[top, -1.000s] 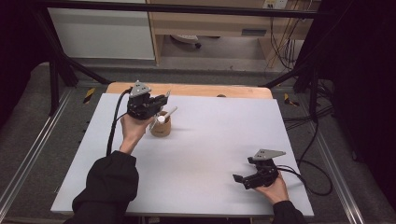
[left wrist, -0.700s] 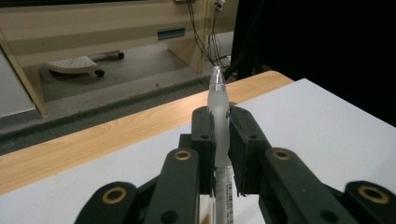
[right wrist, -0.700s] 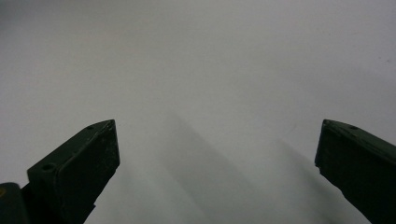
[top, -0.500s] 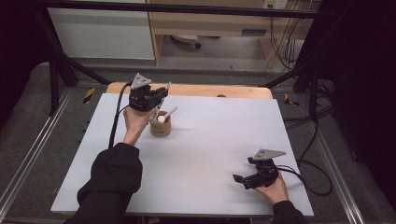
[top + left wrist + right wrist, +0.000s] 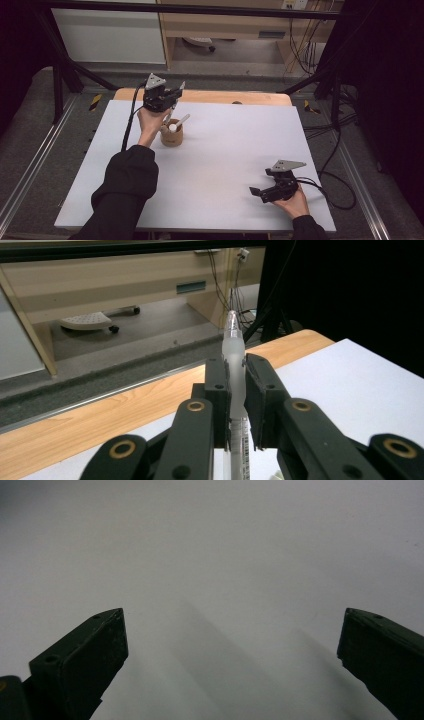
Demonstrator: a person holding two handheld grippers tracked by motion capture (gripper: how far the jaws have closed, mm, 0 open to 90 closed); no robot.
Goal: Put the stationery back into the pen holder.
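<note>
My left gripper (image 5: 174, 96) hovers near the table's far left, just beyond a small wooden cup (image 5: 171, 138). Its jaws are shut on a slim translucent pen (image 5: 233, 342), which sticks up past the pads (image 5: 218, 385) in the left gripper view. A white stick-like item (image 5: 180, 121) leans out of the cup. At the near right, my right gripper (image 5: 259, 192) rests low over the white table (image 5: 225, 150). Its jaws stand wide open in the right gripper view (image 5: 232, 645), with bare tabletop between them.
A wooden strip (image 5: 220, 97) runs along the table's far edge, and past it the floor drops away. Beyond stand a wooden cabinet (image 5: 235, 25) and a rolling base (image 5: 90, 320). Cables (image 5: 330, 175) hang off the right side. Metal rails flank the table.
My left gripper has carried the pen away from above the cup toward the far edge. The right gripper has stayed still.
</note>
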